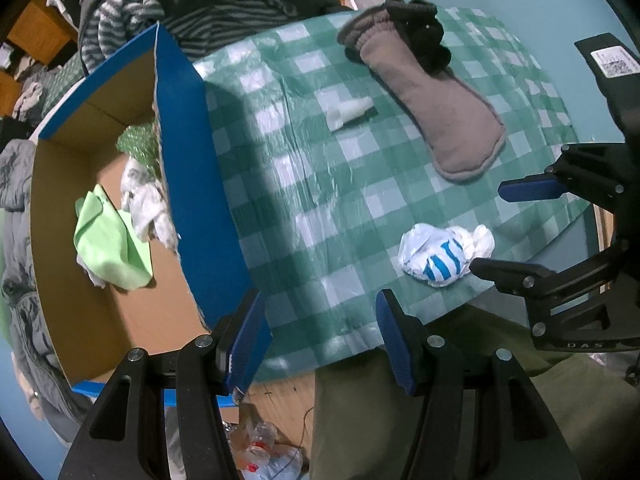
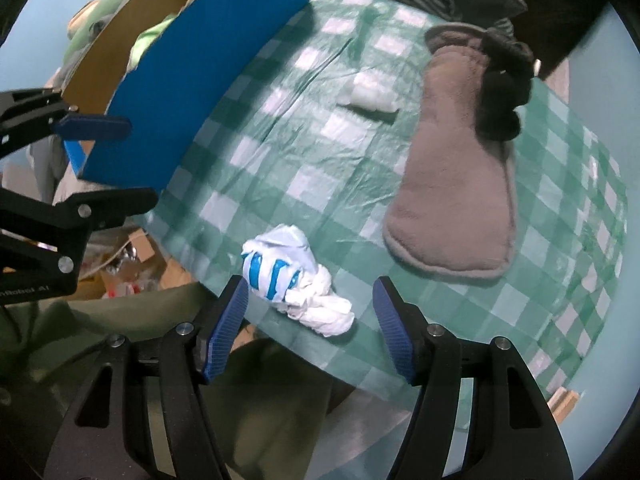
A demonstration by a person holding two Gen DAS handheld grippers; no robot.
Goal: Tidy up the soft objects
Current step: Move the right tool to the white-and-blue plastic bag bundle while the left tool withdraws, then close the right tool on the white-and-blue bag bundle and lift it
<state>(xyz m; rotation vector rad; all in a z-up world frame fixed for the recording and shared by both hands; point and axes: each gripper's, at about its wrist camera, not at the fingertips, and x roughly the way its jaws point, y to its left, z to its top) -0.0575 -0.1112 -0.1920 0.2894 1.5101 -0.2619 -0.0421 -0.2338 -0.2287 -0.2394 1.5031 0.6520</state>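
Observation:
A crumpled white cloth with blue stripes (image 1: 444, 255) (image 2: 294, 280) lies near the table's front edge. A grey fleece slipper (image 1: 436, 112) (image 2: 452, 184) with a black knitted piece (image 1: 426, 42) (image 2: 504, 92) on it lies farther back. A small white wad (image 1: 348, 112) (image 2: 374, 94) lies mid-table. A blue cardboard box (image 1: 188, 184) (image 2: 192, 92) at the left holds a light green cloth (image 1: 108, 240) and a white cloth (image 1: 146, 204). My left gripper (image 1: 320, 336) is open and empty by the box's corner. My right gripper (image 2: 308, 328) (image 1: 500, 228) is open, its jaws on either side of the striped cloth.
The table wears a green-and-white checked cover (image 1: 320, 200) (image 2: 300, 160). A pile of striped and dark clothes (image 1: 208, 12) lies behind the box. My lap in olive trousers (image 1: 440, 400) is below the table edge. Clutter lies on the floor (image 1: 264, 448).

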